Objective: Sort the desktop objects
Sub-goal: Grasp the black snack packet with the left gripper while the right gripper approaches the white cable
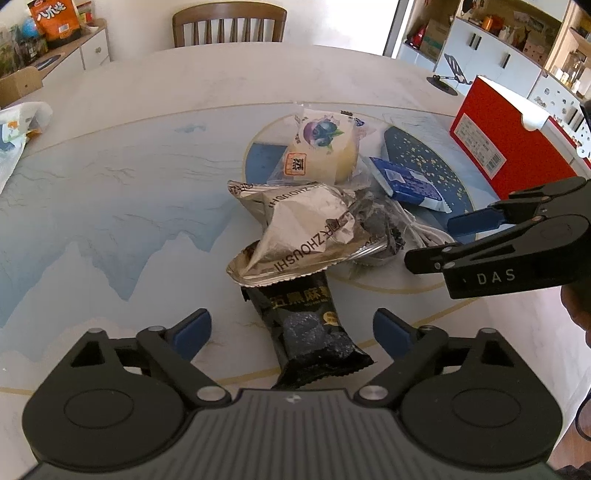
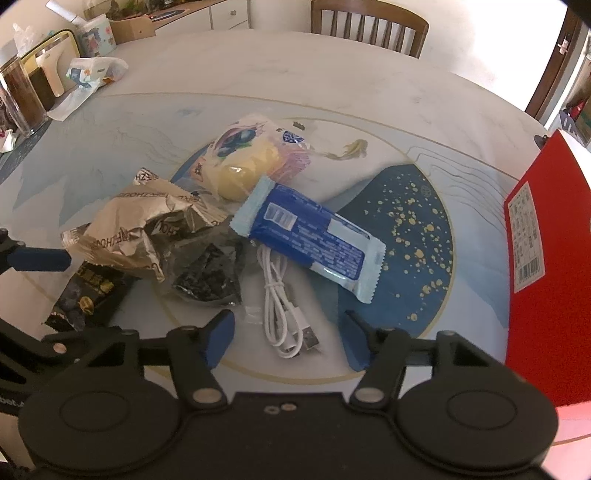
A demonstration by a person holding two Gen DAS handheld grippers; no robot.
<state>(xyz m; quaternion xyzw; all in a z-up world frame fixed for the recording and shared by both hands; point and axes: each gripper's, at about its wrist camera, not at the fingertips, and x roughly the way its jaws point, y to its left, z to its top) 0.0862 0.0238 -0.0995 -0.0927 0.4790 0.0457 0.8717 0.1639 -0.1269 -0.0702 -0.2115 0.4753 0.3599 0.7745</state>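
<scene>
A round marble-look table [image 1: 129, 166] printed with blue mountains fills both views, with a wooden chair [image 1: 229, 24] at its far side and white cabinets beyond. On the right stands a red box [image 2: 546, 258].

The things to sort lie in a loose heap at the table's middle. Farthest is a clear-wrapped yellow cake [image 1: 321, 147] with a blueberry picture. Near it lie crumpled silver wrappers [image 1: 299, 229], overlapping the far end of a black snack packet [image 1: 310, 332]. A blue-and-white bar [image 2: 310, 240] lies to the right, its near edge over a coiled white USB cable [image 2: 284, 310]. A dark crinkled packet [image 2: 207, 269] sits between the silver wrappers and the cable.

The left gripper [image 1: 291, 332] has its jaws spread wide on either side of the black snack packet, pads clear of it (nothing is gripped). The right gripper [image 2: 288, 339] stands partly open astride the cable's plug end, not pressing it as far as can be seen.
</scene>
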